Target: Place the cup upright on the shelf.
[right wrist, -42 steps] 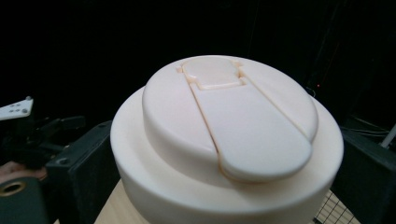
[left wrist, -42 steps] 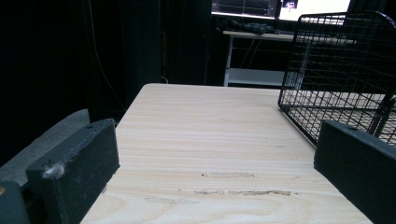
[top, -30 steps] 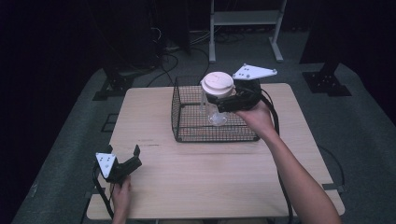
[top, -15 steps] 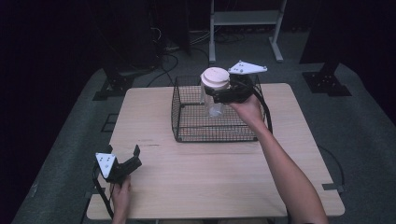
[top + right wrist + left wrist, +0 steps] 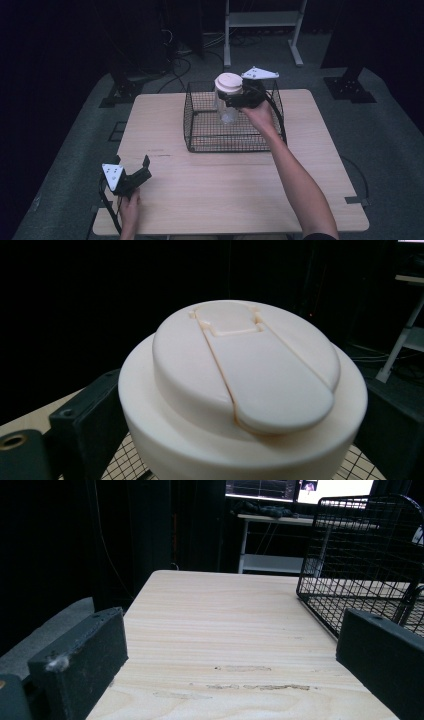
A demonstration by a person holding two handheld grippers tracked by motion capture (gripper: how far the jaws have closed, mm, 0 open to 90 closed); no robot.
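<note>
Wooden surface (image 5: 240, 185), bare at front. Black wire basket (image 5: 200, 127), mid-rear. Clear jar with cream flip-top lid (image 5: 228, 82), held above basket interior, clamped in right tongs (image 5: 235, 98). Left tongs (image 5: 131, 170) spread apart, idle. Risk: base catching the rim, tilting jar.

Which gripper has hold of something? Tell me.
The right gripper: its fingers clamp a clear jar with a white lid over the wire basket. The left gripper is open with nothing between its fingers, near the table's front corner.
</note>
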